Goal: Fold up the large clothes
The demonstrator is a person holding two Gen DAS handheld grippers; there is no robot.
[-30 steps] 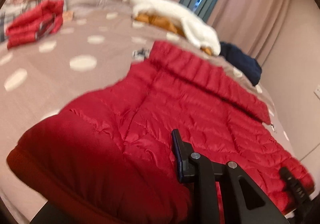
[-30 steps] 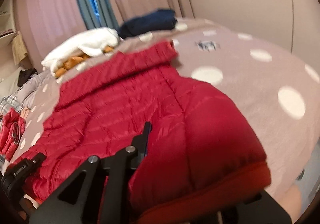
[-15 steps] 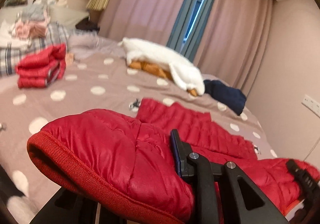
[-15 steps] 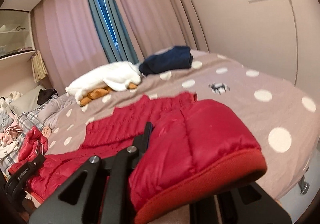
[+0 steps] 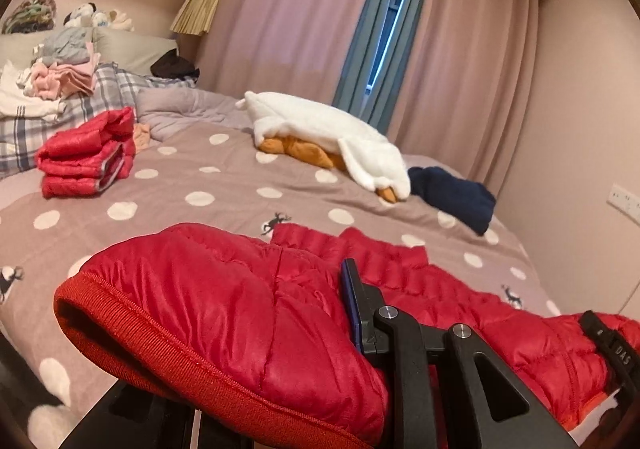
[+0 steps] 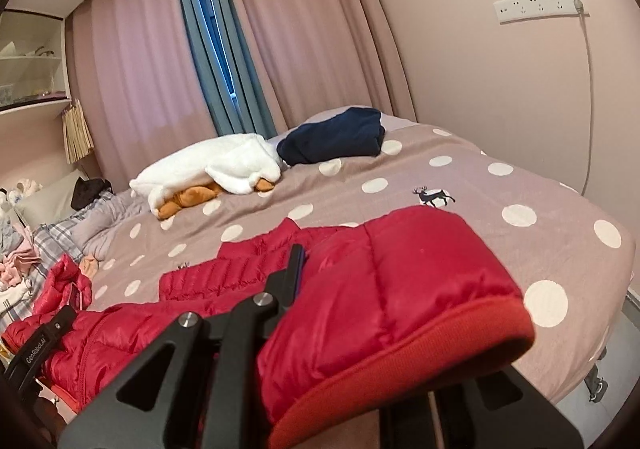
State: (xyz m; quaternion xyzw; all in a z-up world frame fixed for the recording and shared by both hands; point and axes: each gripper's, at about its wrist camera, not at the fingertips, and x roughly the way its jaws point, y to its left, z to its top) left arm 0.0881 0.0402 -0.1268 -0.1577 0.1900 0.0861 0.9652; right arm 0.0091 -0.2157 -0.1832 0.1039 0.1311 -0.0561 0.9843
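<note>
A red quilted down jacket [image 5: 224, 313] lies on the polka-dot bed, its hem end lifted. My left gripper [image 5: 312, 329] is shut on one hem corner, which bulges over its left finger; only the right finger [image 5: 352, 301] shows. My right gripper [image 6: 336, 289] is shut on the other hem corner [image 6: 392, 289], which hides its right finger; the left finger [image 6: 294, 269] shows. The jacket's collar end [image 6: 256, 253] rests flat on the bed. Each gripper shows at the edge of the other's view, the right one [image 5: 616, 349] and the left one [image 6: 36, 345].
A folded red jacket [image 5: 88, 153] lies at the far left of the bed [image 5: 224, 189]. A white plush goose [image 5: 328, 137] and a folded navy garment [image 5: 456, 197] lie near the curtains. Piled clothes [image 5: 52, 77] sit by the pillows. A wall [image 6: 500, 81] stands on the right.
Both grippers have lifted the jacket's hem off the bed and tilted up to level, so the hem end is raised and bunched while the collar end stays down.
</note>
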